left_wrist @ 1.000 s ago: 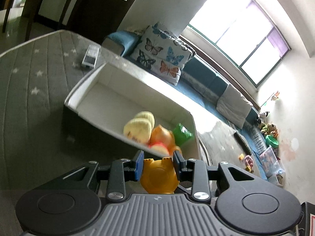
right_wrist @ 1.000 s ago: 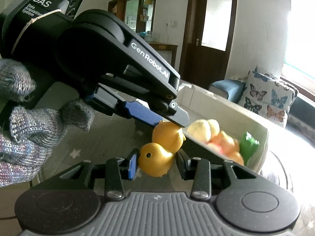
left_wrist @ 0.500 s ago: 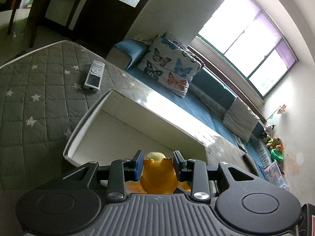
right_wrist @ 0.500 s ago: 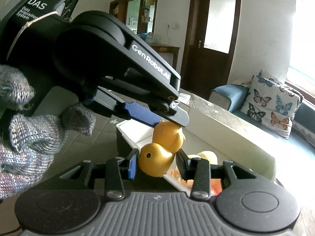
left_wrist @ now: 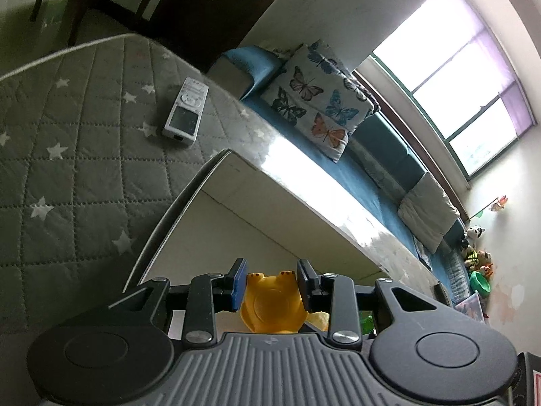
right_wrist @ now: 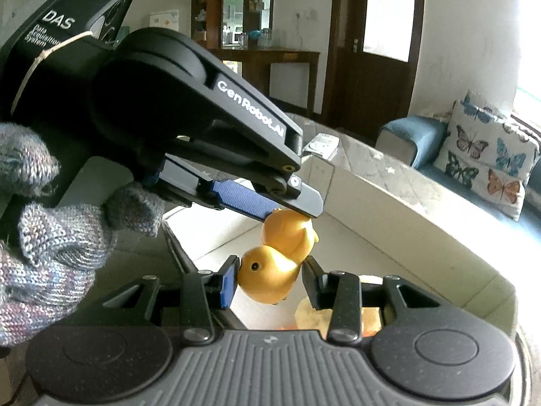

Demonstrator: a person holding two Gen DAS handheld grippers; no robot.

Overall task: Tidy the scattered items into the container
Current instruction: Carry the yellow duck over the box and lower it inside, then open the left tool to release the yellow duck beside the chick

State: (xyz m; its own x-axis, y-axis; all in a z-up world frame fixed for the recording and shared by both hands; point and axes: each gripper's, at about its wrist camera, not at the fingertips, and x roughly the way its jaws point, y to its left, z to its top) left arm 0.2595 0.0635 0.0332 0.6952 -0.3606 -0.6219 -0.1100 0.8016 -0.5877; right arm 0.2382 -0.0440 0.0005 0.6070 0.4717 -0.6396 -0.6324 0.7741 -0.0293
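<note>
My left gripper [left_wrist: 272,270] is shut on a yellow duck [left_wrist: 270,301], seen from its flat underside, above the inside of the white container [left_wrist: 169,216]. In the right wrist view that left gripper [right_wrist: 304,211] comes in from the left in a gloved hand [right_wrist: 50,247], its blue pad pressed on its duck [right_wrist: 290,231]. Just below, my right gripper [right_wrist: 270,267] is shut on a second yellow duck [right_wrist: 267,279], whose eye faces left. Both ducks hang over the container [right_wrist: 405,199], almost touching. Yellow and orange toys [right_wrist: 338,314] lie in the box, mostly hidden by my right gripper.
The box rests on a grey quilted cover with white stars [left_wrist: 67,169]. A white remote control [left_wrist: 184,113] lies on it beyond the box. A blue sofa with a butterfly cushion [left_wrist: 321,101] runs behind, with a dark wooden door [right_wrist: 378,44] further off.
Both grippers have carried their ducks forward from the box's near rim to above its inside. The toys in the box have slid out of sight under the gripper bodies. Both grips are unchanged.
</note>
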